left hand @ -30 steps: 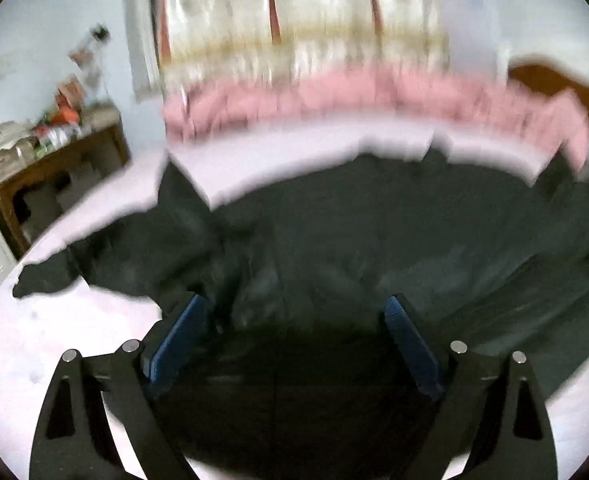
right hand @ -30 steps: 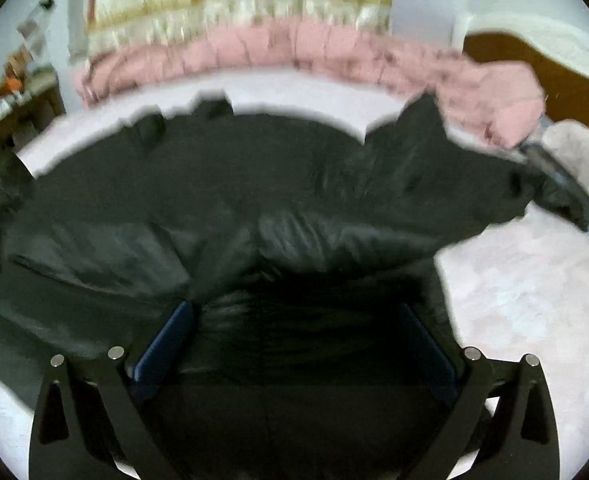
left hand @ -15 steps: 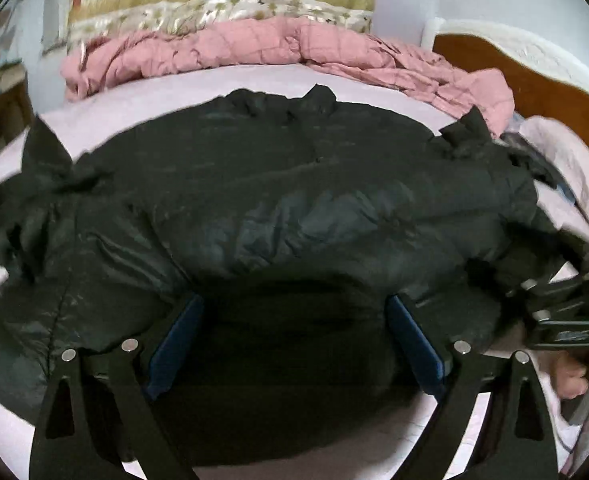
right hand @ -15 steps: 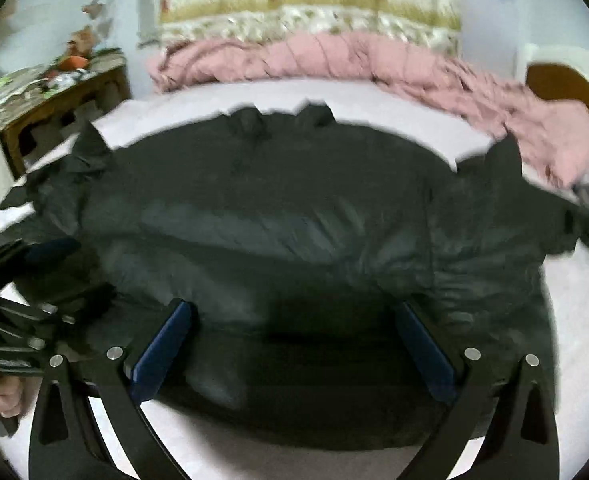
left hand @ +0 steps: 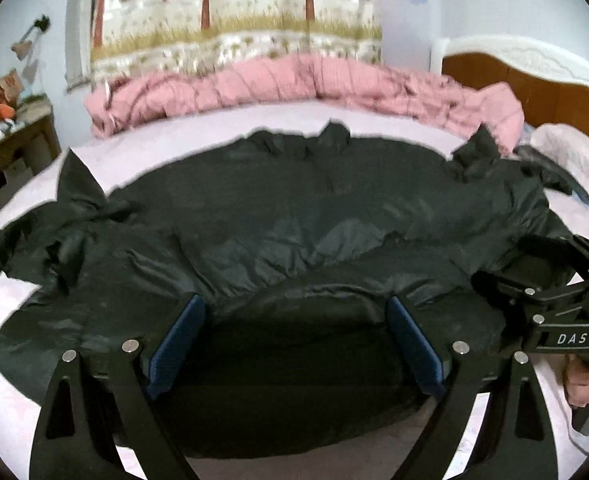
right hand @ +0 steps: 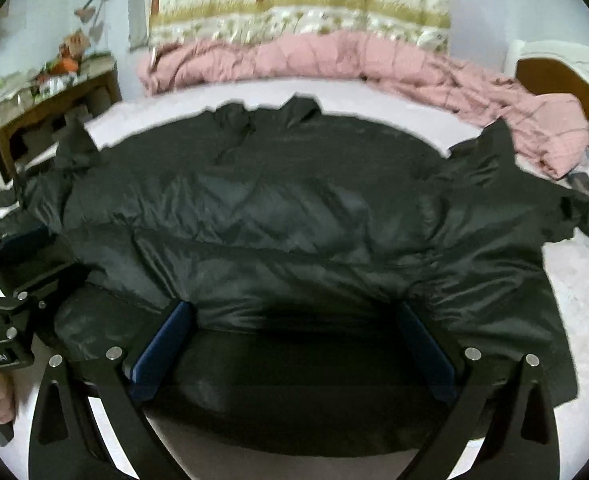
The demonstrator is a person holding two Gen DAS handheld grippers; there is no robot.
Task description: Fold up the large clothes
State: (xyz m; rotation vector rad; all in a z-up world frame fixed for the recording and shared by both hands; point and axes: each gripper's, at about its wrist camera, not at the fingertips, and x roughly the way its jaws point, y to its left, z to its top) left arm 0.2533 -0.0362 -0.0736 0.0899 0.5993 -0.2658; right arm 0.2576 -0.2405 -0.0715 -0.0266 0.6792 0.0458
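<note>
Black jacket [left hand: 294,216] lies spread on the bed [left hand: 230,124] beside pink quilt [left hand: 302,80].

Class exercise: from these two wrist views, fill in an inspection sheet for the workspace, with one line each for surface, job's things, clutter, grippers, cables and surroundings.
Surface: bed, pale sheet.
Job's things: black jacket spread flat, sleeves out to both sides, near hem bunched.
Clutter: pink quilt heaped along the far edge.
Grippers: left gripper and right gripper open, fingers over the near hem, nothing clamped.
Cables: nothing seen.
Surroundings: wooden headboard, patterned curtain, cluttered wooden side table.
</note>
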